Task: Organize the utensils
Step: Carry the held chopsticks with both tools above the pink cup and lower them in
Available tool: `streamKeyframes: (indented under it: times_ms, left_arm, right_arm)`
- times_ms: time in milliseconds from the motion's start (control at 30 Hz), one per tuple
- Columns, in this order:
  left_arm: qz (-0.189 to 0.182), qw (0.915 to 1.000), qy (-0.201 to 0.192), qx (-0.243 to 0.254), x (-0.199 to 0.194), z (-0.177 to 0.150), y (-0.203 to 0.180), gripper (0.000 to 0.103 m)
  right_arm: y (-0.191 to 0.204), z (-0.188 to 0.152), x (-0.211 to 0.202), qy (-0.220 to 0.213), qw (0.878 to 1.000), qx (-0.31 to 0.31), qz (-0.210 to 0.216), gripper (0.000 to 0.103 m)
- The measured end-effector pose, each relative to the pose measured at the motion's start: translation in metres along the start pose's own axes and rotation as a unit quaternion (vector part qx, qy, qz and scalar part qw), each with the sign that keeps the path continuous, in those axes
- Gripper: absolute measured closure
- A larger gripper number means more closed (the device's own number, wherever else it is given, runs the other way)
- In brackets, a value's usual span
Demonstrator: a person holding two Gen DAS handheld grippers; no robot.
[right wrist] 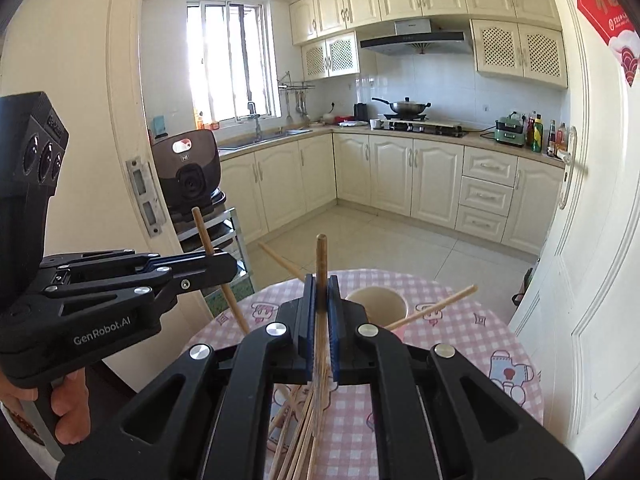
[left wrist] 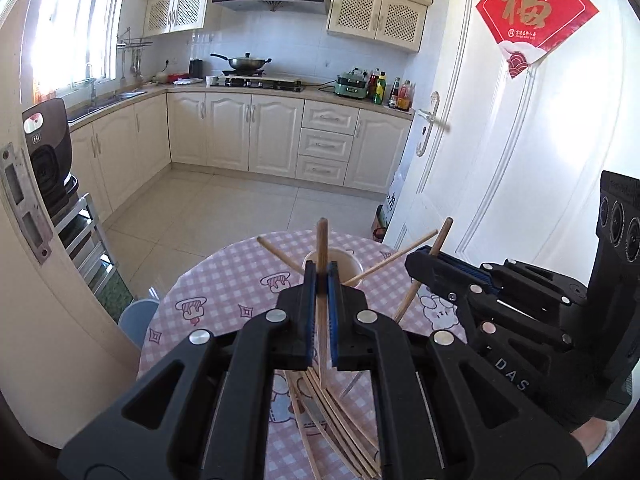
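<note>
round counter [left wrist: 224,280] under a pink check cloth, kitchen behind. cup [right wrist: 376,306] stands near the far middle, two chopsticks already leaning out of it, tips splayed left and right. loose pile [right wrist: 298,432] of chopsticks lies on the cloth at the near edge, fanned and overlapping. left hand-held gripper [left wrist: 321,280] clamped tight on one chopstick [left wrist: 322,240], stick upright, held near its thick end with a short stub above the pads and the thin end hanging below. right hand-held gripper [right wrist: 321,292] likewise fully closed on a single stick [right wrist: 321,256], same upright hold; seen from the left camera it sits just beside, right of the cup. both held sticks are clear of the counter, near the cup but not over its mouth. judgement: sticks are light, stiff, smooth, round, so they may swivel or slip in the pads; grip near the thick end suits dropping thin end first. cup looks light and could tip if nudged.
</note>
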State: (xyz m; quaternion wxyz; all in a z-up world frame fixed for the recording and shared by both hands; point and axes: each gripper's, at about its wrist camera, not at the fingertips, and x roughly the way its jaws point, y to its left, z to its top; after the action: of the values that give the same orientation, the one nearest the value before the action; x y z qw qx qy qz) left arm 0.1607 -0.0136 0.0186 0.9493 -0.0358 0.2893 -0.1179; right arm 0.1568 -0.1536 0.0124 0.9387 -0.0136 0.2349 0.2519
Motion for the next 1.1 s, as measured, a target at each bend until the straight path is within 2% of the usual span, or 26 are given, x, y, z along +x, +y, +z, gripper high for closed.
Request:
streamKeyframes:
  times_ms: [233, 567, 867, 967, 1100]
  left_arm:
    - [-0.011, 0.9994, -0.031, -0.013, 0.005, 0.027, -0.005, 0.098]
    - [-0.01, 0.997, -0.077, -0.005, 0.008, 0.062, -0.02, 0.098]
    - [-0.011, 0.9919, -0.123, -0.029, 0.016, 0.08, -0.01, 0.098]
    - [-0.002, 0.9926, -0.119, -0.026, 0.03, 0.073, -0.008, 0.097]
    - [0.001, 0.9948, -0.098, -0.026, 0.051, 0.06, -0.005, 0.097]
  right_arm:
    - [-0.006, 0.021, -0.004, -0.035, 0.999, -0.002, -0.018, 0.099]
    - [-0.023, 0.052, -0.003, -0.08, 0.996, -0.006, -0.045, 0.099]
    - [-0.038, 0.071, -0.007, -0.133, 0.989, 0.004, -0.065, 0.099]
    - [-0.038, 0.067, -0.002, -0.137, 0.988, -0.003, -0.075, 0.099]
    - [-0.037, 0.058, 0.012, -0.12, 0.99, -0.012, -0.079, 0.099]
